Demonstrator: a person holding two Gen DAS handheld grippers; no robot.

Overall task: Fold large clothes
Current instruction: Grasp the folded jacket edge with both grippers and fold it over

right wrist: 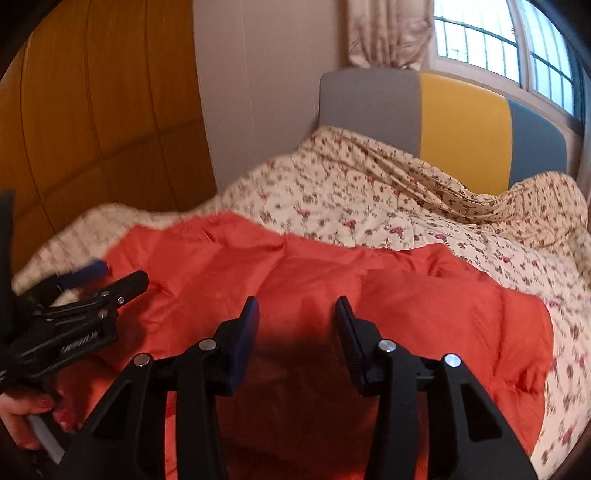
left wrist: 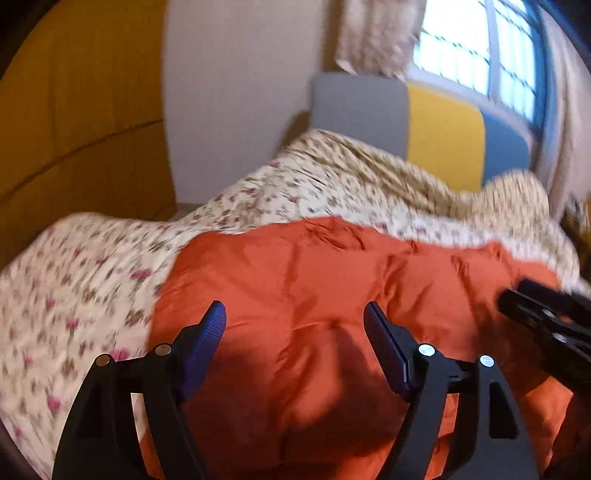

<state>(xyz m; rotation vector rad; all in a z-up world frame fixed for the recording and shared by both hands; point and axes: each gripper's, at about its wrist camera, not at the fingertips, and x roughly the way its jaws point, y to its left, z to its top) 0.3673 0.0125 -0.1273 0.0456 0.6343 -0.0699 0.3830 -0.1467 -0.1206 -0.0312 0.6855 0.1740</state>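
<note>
An orange padded garment (left wrist: 332, 280) lies spread on the bed, puffy and creased; the right wrist view shows it too (right wrist: 406, 295). My left gripper (left wrist: 293, 310) hovers over its left part, jaws wide apart with nothing between the blue pads. My right gripper (right wrist: 297, 302) hangs over the garment's middle, jaws partly apart and holding nothing. Each gripper shows in the other's view: the right gripper (left wrist: 535, 306) at the right edge, the left gripper (right wrist: 114, 277) at the left, with a hand (right wrist: 29, 410) on its handle.
A floral bedsheet (right wrist: 388, 206) covers the bed around the garment. A grey, yellow and blue headboard (right wrist: 461, 125) stands behind it, under a window (right wrist: 498, 44) with a curtain (right wrist: 388, 33). A wooden wardrobe (right wrist: 92, 110) lines the left side.
</note>
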